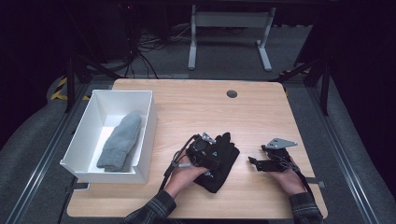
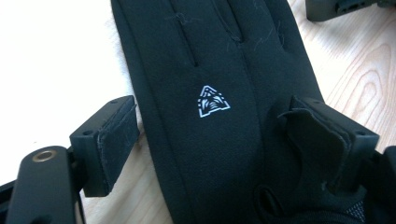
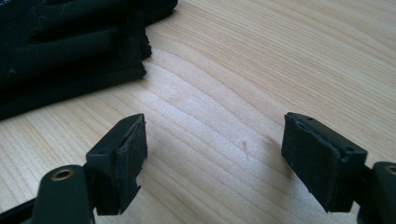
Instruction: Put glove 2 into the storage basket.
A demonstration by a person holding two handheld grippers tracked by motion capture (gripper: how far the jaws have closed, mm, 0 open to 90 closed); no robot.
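Across the middle of the high view spreads a light wooden table (image 1: 196, 105), with a small dark round cap (image 1: 231, 94) set into its far edge. On the left of it stands a white box (image 1: 91, 122), open at the top, and a grey mitten (image 1: 120, 142) lies inside it along its length, cuff toward the near end. Near the middle, toward the near edge, a black glove (image 1: 223, 158) lies flat on the wood with its fingers pointing to the far side; in the left gripper view a small white triangular logo (image 2: 211, 101) shows on its back. Over that glove sits the left gripper (image 1: 205, 151), held in the person's left hand (image 1: 184, 176). Its jaws stand apart, one on each side of the glove's palm: the left pad (image 2: 114, 135) is clear of the cloth over bare wood, while the right pad (image 2: 322, 140) lies over the glove's edge, where a flap of cloth curls against it; nothing is clamped. To the right, just beside the glove's fingers but apart from them, the right gripper (image 1: 261, 161) rests low over the table in the right hand (image 1: 289, 179), a grey three-cornered plate (image 1: 281, 142) on top. Its jaws are spread wide with only bare wood between them, the glove's fingertips (image 3: 70, 51) lying farther off to their left.
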